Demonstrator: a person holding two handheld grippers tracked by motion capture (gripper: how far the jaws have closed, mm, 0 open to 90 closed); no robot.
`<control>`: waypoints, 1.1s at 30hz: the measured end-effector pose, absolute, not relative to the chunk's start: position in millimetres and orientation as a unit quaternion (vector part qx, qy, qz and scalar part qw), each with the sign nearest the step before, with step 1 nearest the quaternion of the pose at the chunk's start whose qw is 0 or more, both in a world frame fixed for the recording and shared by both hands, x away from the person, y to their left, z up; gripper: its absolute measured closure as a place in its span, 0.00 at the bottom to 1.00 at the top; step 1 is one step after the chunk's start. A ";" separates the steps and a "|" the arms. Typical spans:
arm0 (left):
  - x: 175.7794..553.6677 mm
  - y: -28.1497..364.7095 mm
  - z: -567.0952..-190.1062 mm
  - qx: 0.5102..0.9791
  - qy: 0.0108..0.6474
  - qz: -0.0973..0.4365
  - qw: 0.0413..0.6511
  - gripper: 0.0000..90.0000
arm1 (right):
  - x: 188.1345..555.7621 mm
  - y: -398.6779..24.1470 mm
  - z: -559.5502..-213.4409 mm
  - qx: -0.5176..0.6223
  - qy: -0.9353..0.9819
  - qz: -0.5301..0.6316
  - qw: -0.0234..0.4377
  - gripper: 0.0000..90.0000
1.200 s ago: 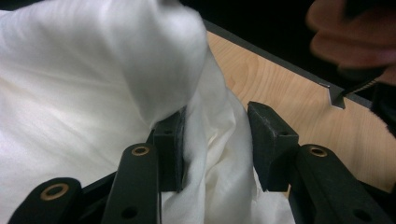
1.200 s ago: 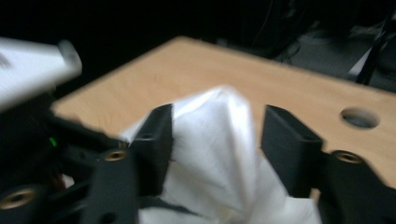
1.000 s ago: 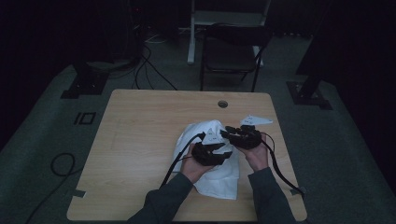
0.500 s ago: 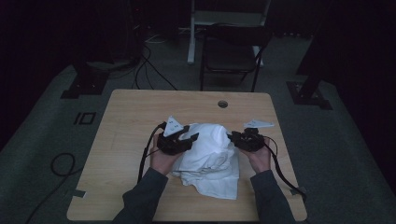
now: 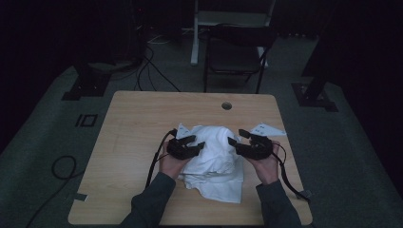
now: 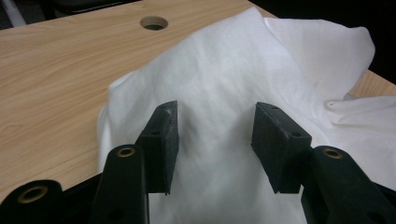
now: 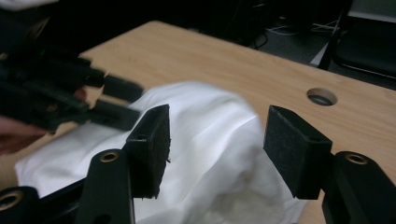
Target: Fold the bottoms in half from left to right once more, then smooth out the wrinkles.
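One white cloth (image 5: 214,159), crumpled in a heap, sits mid-table toward the near edge. L gripper (image 5: 195,144) at its left side, jaws apart w/ cloth bulging between, pads not pressing. R gripper (image 5: 236,137) at its right side, jaws just been opening, wide apart, cloth below them. Wooden table (image 5: 142,118), cable hole (image 5: 226,105) at far edge.

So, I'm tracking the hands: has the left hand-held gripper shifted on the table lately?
Yes. The left hand-held gripper moved left, away from the table's round hole, to the white cloth's left edge.
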State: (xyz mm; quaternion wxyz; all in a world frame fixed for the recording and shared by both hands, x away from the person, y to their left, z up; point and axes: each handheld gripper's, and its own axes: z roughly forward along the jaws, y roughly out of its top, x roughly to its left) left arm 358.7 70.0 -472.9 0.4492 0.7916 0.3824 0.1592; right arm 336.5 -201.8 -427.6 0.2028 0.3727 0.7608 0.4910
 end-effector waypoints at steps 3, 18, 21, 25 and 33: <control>359.5 59.9 -480.4 0.799 0.378 0.152 0.443 0.56 | 334.8 -196.7 -441.7 0.368 0.778 0.468 0.198 0.44; 357.1 34.6 -511.1 0.821 0.360 0.155 0.414 0.51 | 365.5 -192.6 -522.1 0.424 0.827 0.329 0.168 0.66; 353.6 37.2 -516.6 0.818 0.354 0.152 0.427 0.50 | 369.8 -200.7 -538.3 0.448 0.815 0.334 0.152 0.75; 352.0 43.4 -511.9 0.819 0.349 0.139 0.433 0.48 | 369.6 -208.8 -537.6 0.465 0.807 0.324 0.163 0.79; 340.5 89.1 -476.2 0.779 0.362 0.166 0.484 0.48 | 341.5 -220.7 -473.7 0.460 0.770 0.396 0.198 0.41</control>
